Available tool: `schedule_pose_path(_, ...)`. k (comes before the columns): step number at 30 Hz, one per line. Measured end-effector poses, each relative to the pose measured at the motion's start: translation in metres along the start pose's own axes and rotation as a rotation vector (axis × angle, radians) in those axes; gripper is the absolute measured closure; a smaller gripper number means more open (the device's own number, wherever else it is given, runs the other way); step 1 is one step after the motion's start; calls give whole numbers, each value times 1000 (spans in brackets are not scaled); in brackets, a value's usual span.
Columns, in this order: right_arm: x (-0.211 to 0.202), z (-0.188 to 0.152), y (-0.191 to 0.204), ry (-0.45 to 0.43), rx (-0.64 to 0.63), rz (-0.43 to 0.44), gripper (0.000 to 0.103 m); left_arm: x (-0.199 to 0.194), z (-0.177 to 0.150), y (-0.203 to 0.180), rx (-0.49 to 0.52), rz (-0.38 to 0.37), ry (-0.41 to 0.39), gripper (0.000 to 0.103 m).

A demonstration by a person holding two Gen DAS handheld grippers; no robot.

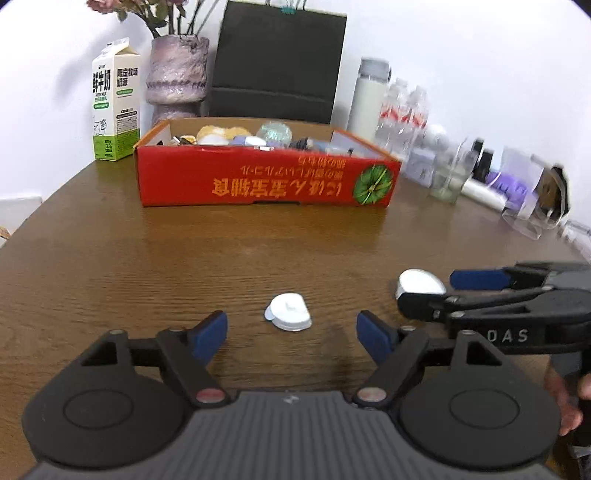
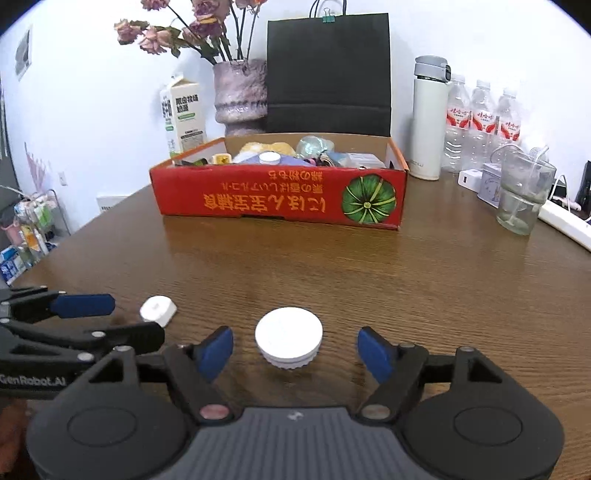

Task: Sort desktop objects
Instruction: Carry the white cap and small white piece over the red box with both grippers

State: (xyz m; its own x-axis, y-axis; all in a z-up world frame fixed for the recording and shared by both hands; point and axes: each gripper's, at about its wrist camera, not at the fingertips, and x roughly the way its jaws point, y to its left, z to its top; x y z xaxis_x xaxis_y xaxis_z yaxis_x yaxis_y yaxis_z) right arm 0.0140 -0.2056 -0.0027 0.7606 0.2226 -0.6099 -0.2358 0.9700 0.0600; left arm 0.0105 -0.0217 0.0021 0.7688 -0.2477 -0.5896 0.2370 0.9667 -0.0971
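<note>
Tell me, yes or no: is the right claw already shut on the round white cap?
No. The right claw is open, its blue fingers apart from the cap, which sits on the table.

Far left: milk carton (image 2: pixel 183 112), upright. Beside it, vase (image 2: pixel 242 96) w/ dried flowers (image 2: pixel 173 27). Black paper bag (image 2: pixel 328 72) behind, binder clip (image 2: pixel 327 15) on handles. Far right: white flask (image 2: pixel 428 118), three water bottles (image 2: pixel 482 123), upright. Glass (image 2: pixel 522 192) nearer, right. Power strip (image 2: pixel 565 221) at right edge.
</note>
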Motion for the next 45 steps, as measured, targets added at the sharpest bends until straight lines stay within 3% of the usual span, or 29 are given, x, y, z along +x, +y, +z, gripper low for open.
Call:
schedule_pose_path(1,3,1,0,6,4,3,38,3,2,-2,6,19,4,39)
schedule_pose_path(5,6,4,2,6,10,14,52,12,8,-2,-3,7,4,50)
schedule_pose_path(6,7,4,3,7,8,10,64,12,8,-3,2,10,2,62)
schedule_pose_path(7,8,4,4,8,7,8,64,12,8,-3,5,15,2,76)
schedule_pose_path(12,-6,3,11,-27,2,24,64,-2,5,-3,-16,27,13,76)
schedule_pose_path(17,-44,-9,20,-72,1,41,64,-50,-3,-14,-31,23,-59,76)
schedule_pose_path(22,-88,-40,30,-77,-20,74,64,-102,-30,-24,-50,42,-105,76)
schedule_pose_path(31,-165,-91,28,-76,-9,98,64,-169,-82,-40,-4,66,-128,76)
schedule_pose_path(40,-208,-115,31,-102,-3,101,64,-210,-106,-51,62,109,-198,76)
schedule_pose_path(45,-227,-125,37,-107,-24,107,64,-228,-115,-57,74,95,-206,76)
